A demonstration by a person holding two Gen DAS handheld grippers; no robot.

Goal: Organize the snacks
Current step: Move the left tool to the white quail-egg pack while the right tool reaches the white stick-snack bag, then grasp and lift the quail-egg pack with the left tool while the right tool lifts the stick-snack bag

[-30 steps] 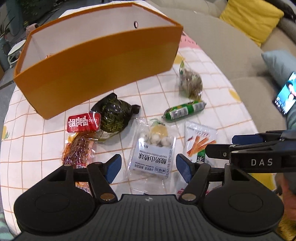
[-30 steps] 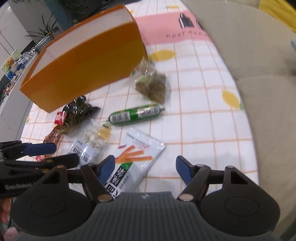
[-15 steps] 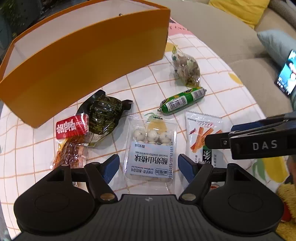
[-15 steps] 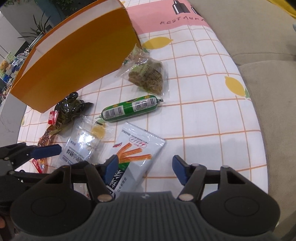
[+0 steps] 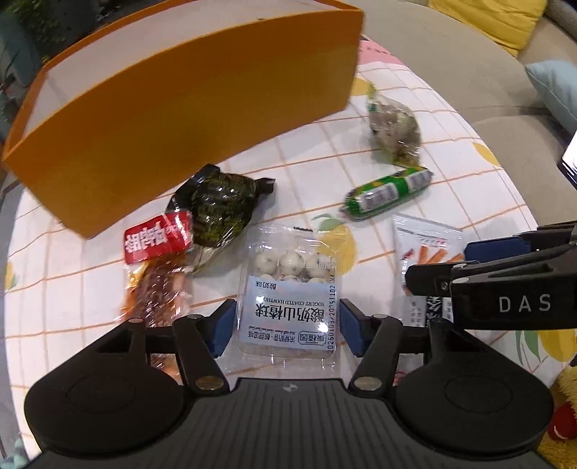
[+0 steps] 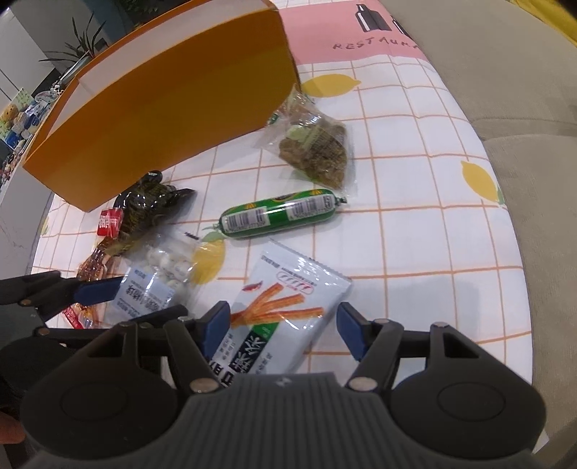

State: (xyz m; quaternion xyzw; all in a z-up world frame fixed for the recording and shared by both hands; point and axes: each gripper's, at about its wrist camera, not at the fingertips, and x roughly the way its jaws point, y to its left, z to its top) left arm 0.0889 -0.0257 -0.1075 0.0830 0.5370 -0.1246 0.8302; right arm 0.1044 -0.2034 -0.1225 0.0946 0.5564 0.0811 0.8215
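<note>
My left gripper (image 5: 286, 324) points down over a clear pack of white yogurt balls (image 5: 288, 288). Its jaws are closing, and the pack lies between the blue pads, which stand close beside its edges without pressing. My right gripper (image 6: 285, 326) hangs over a white pack of orange sticks (image 6: 288, 306). Its jaws are opening slightly, with the pack's lower part between them and untouched. On the tablecloth also lie a green sausage (image 6: 279, 213), a clear bag of brown snacks (image 6: 317, 151), a dark green wrapped snack (image 5: 221, 209) and a red-labelled meat pack (image 5: 157, 259). An orange box (image 5: 180, 119) stands behind them.
The checked cloth with lemon prints (image 6: 414, 234) covers a round table whose edge curves down the right side. A beige sofa (image 6: 523, 126) lies beyond it, with a yellow cushion (image 5: 505, 21) and a blue one (image 5: 555, 86). A plant (image 6: 81, 50) stands at the far left.
My left gripper's pads have drawn in around the yogurt ball pack, which now looks larger and closer. My right gripper has come down nearer the stick pack.
</note>
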